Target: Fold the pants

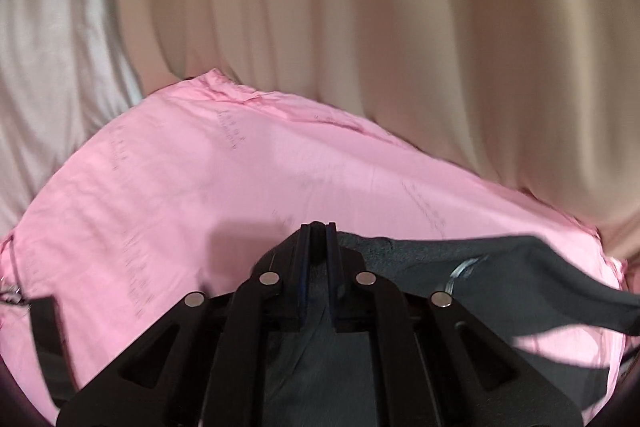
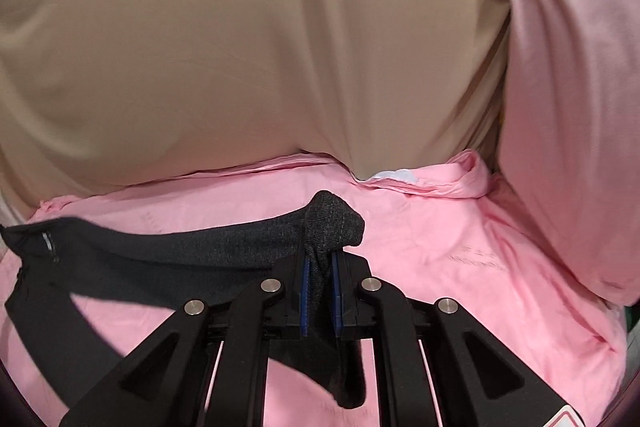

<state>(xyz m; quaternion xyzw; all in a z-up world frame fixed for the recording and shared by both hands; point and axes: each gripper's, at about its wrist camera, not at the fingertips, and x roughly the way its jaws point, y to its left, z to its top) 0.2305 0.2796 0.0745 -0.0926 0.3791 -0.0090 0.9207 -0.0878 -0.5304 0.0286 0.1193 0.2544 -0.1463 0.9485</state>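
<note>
The dark grey pants [image 1: 540,267] are lifted above a pink sheet [image 1: 200,187]. In the left wrist view my left gripper [image 1: 319,227] is shut on the pants, and grey cloth hangs down between and below its fingers and stretches off to the right. In the right wrist view my right gripper [image 2: 320,255] is shut on another bunch of the pants [image 2: 332,223], which sticks out past the fingertips. From there a band of the cloth runs left to a silver fastener [image 2: 47,241], and a loose end hangs under the gripper.
The pink sheet [image 2: 460,267] covers the surface under both grippers. A beige curtain [image 2: 240,47] hangs close behind it. A pink pillow [image 2: 568,67] leans at the right. White cloth [image 1: 48,67] lies at the far left.
</note>
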